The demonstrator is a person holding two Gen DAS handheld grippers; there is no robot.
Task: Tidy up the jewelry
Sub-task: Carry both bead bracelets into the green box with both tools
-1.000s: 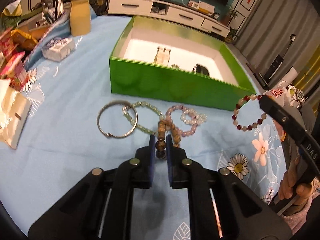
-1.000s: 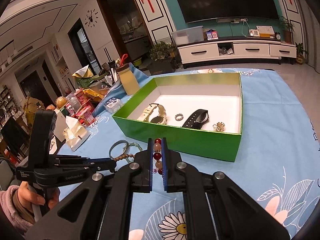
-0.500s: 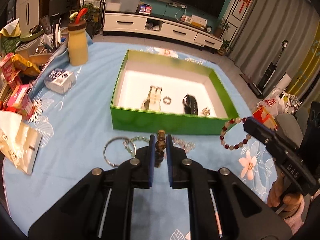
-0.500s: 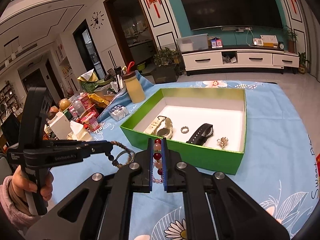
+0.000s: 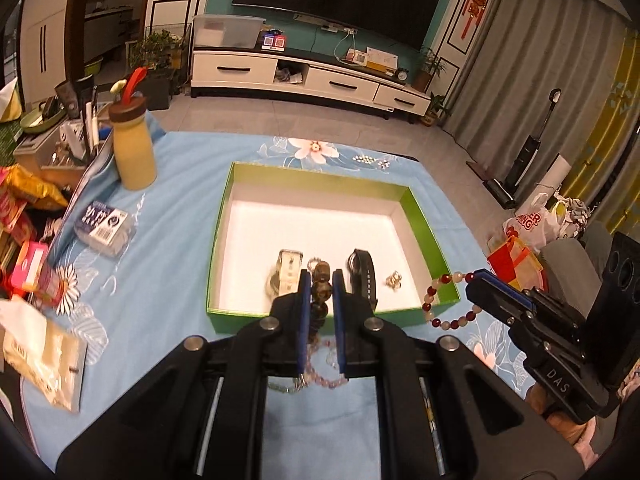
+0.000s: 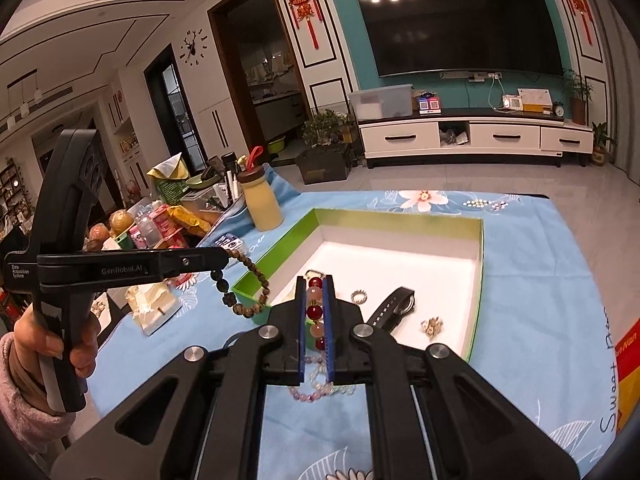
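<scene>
Left gripper [image 5: 319, 280] is seen with jaws clenched on a brown bead bracelet [image 6: 244, 280], which hangs free in the air at the near-left corner of the green box [image 5: 424, 220], as the right wrist view shows. Right gripper [image 6: 315, 292] is seen with jaws clenched on a red-and-pale bead bracelet [image 5: 444, 304], dangling beside the box's near-right corner at about 3 o'clock in the left wrist view. The box is set open on the blue flowered tabletop [image 5: 188, 184]; inside, toward its near wall, a pale-strapped watch [image 5: 286, 270], a black watch [image 6: 394, 306], a small ring [image 6: 359, 296] and a gold trinket [image 6: 431, 326] are laid side by side. A pink-and-clear bead bracelet [image 6: 316, 390] is left on the cloth just before the box. A yellow bottle [image 5: 132, 144] is stood at 10 o'clock from the box. A hand [image 6: 44, 344] in a pink sleeve is wrapped round the left gripper's handle.
</scene>
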